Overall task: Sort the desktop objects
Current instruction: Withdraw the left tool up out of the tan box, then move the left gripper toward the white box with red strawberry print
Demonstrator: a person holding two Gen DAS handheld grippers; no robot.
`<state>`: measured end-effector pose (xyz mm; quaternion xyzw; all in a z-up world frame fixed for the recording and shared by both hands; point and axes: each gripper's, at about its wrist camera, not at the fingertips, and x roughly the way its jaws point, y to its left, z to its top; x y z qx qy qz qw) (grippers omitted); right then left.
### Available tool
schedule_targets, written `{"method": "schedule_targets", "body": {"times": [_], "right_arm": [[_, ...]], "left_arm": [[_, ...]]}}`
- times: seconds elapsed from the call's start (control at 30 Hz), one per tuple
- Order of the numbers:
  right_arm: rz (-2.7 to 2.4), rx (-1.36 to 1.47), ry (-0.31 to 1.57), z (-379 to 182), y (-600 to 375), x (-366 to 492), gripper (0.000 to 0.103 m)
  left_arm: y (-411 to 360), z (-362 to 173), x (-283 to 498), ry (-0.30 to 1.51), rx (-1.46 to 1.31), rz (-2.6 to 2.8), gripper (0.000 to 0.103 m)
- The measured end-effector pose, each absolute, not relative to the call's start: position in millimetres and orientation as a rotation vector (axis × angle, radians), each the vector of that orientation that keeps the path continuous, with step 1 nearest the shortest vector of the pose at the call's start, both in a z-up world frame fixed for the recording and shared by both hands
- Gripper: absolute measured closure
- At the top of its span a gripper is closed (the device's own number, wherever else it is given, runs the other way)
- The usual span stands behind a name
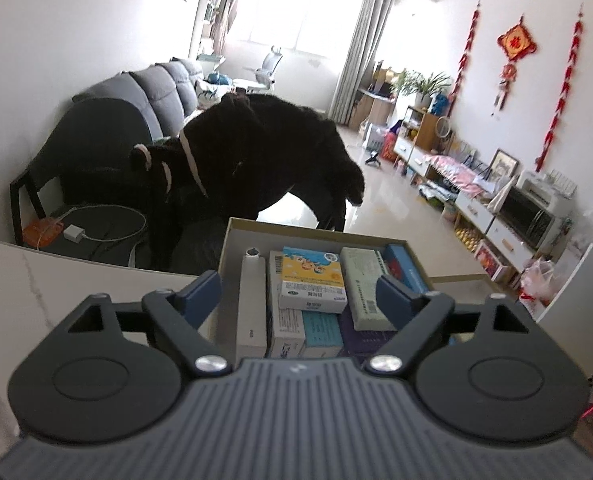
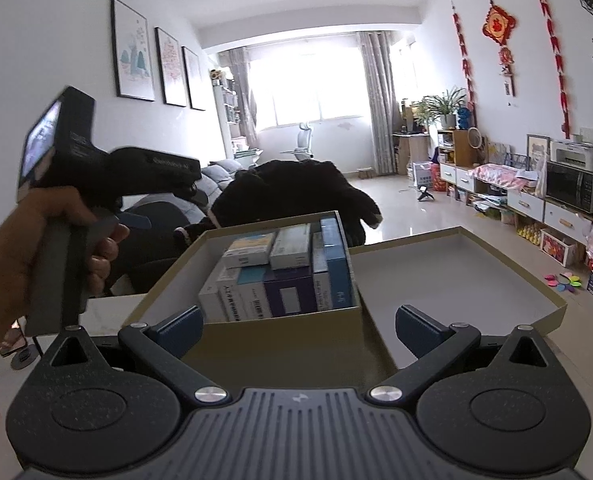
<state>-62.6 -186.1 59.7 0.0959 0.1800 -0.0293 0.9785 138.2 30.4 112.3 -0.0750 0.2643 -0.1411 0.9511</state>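
A tan cardboard box (image 1: 227,248) on the white table holds several medicine boxes packed together. A yellow-topped carton (image 1: 310,280) and a pale green carton (image 1: 362,284) lie on top, with a long white box (image 1: 252,300) at the left. My left gripper (image 1: 296,292) hovers open just above them, holding nothing. In the right wrist view the same box (image 2: 264,322) shows a dark purple carton (image 2: 290,292) and a light blue one (image 2: 336,264). My right gripper (image 2: 300,320) stands open at the box's near wall, empty. An empty lid (image 2: 456,280) lies to its right.
A hand (image 2: 56,220) holds the left gripper's handle at the left. A black coat (image 1: 264,160) hangs over a chair behind the table edge. A grey sofa (image 1: 156,92) stands beyond it. A white charger (image 1: 73,233) lies on a stool. A TV cabinet (image 2: 536,200) lines the right wall.
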Motion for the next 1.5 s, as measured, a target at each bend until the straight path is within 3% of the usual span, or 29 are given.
{"method": "schedule_targets", "body": {"times": [0.17,0.53,1.03,1.1,1.5], "right_arm": [[-0.027,0.175,0.368,61,-173,-66,0.000],[0.043,0.128,0.413,56,-142,-63,0.000],[0.136,0.064,0.479,47,-100,-57,0.000],[0.146,0.060,0.493,44,-95,-55,0.000],[0.212,0.005,0.579,26,-65,-46,0.000]], "left_arm": [[45,114,115,0.519,-0.139,-0.296,0.015],[80,93,87,0.508,-0.162,-0.272,0.000],[132,32,79,0.554,-0.216,-0.114,0.000],[166,47,27,0.561,-0.225,-0.095,0.000],[197,8,7,0.647,-0.294,0.022,0.000]]}}
